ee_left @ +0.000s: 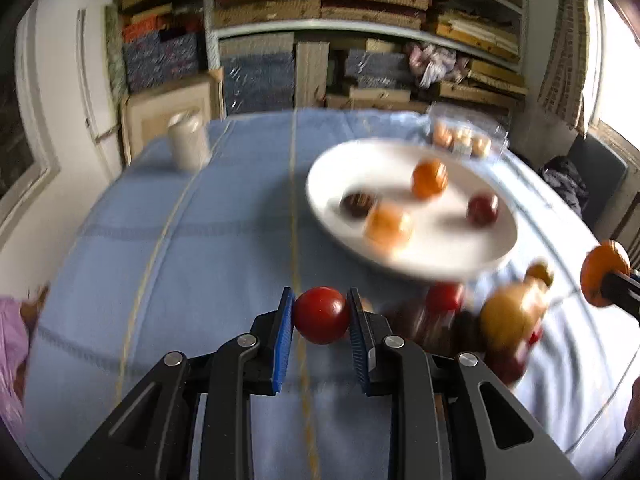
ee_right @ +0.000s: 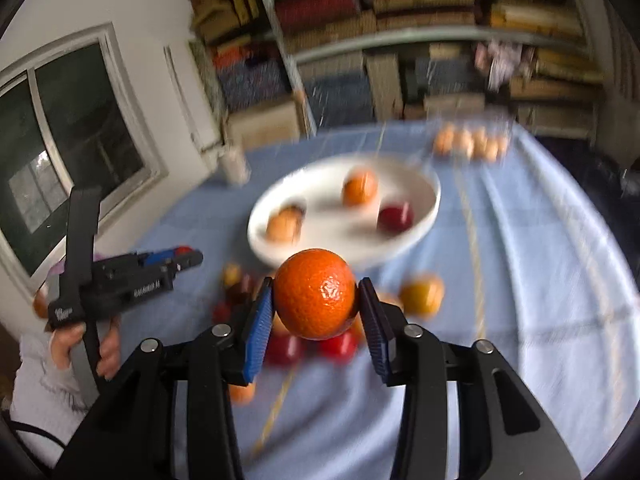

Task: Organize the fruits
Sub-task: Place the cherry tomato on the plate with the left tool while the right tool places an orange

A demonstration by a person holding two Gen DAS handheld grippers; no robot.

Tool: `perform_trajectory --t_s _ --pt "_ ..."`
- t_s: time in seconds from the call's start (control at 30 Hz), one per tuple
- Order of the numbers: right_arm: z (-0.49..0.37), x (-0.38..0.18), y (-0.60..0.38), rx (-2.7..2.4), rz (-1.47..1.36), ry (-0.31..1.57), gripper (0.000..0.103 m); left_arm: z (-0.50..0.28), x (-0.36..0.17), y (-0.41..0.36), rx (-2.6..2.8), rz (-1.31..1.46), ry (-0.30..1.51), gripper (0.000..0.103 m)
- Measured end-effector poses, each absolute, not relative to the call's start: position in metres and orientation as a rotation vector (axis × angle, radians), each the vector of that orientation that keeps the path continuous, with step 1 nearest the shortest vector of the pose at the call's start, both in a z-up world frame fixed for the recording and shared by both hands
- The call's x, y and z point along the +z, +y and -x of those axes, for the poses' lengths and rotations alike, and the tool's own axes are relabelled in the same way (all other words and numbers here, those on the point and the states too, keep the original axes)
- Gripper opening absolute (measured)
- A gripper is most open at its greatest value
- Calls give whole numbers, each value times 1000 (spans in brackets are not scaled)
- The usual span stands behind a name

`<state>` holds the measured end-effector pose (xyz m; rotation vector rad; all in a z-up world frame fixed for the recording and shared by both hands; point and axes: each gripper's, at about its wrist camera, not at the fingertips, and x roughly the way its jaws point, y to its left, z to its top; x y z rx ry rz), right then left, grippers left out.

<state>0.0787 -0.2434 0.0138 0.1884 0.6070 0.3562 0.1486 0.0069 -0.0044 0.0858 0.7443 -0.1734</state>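
My left gripper (ee_left: 322, 314) is shut on a red round fruit (ee_left: 321, 315), held above the blue tablecloth (ee_left: 192, 240). My right gripper (ee_right: 316, 300) is shut on an orange mandarin (ee_right: 315, 293), held in front of the white plate (ee_right: 280, 252); the mandarin also shows at the right edge of the left wrist view (ee_left: 604, 278). The white plate (ee_left: 332, 184) holds two orange fruits, a dark red one and a dark brown one. A pile of loose red and yellow fruits (ee_left: 508, 316) lies on the cloth before the plate. The left gripper shows in the right wrist view (ee_right: 176, 260).
A clear plastic box of small orange fruits (ee_left: 464, 138) sits behind the plate. A pale jar (ee_left: 187, 144) stands at the far left of the table. Shelves stacked with boxes (ee_left: 360, 20) fill the wall behind. A window (ee_right: 60, 152) is at the left.
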Motion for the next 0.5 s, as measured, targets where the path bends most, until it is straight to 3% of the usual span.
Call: perform_trajectory --t_s 0.13,0.5 --pt "-120 26 -229 341 -157 594 41 -188 14 -24 -186 -118 704 26" --pt "-199 -30 -208 322 -83 713 42 -288 -17 -60 -204 -115 820 26"
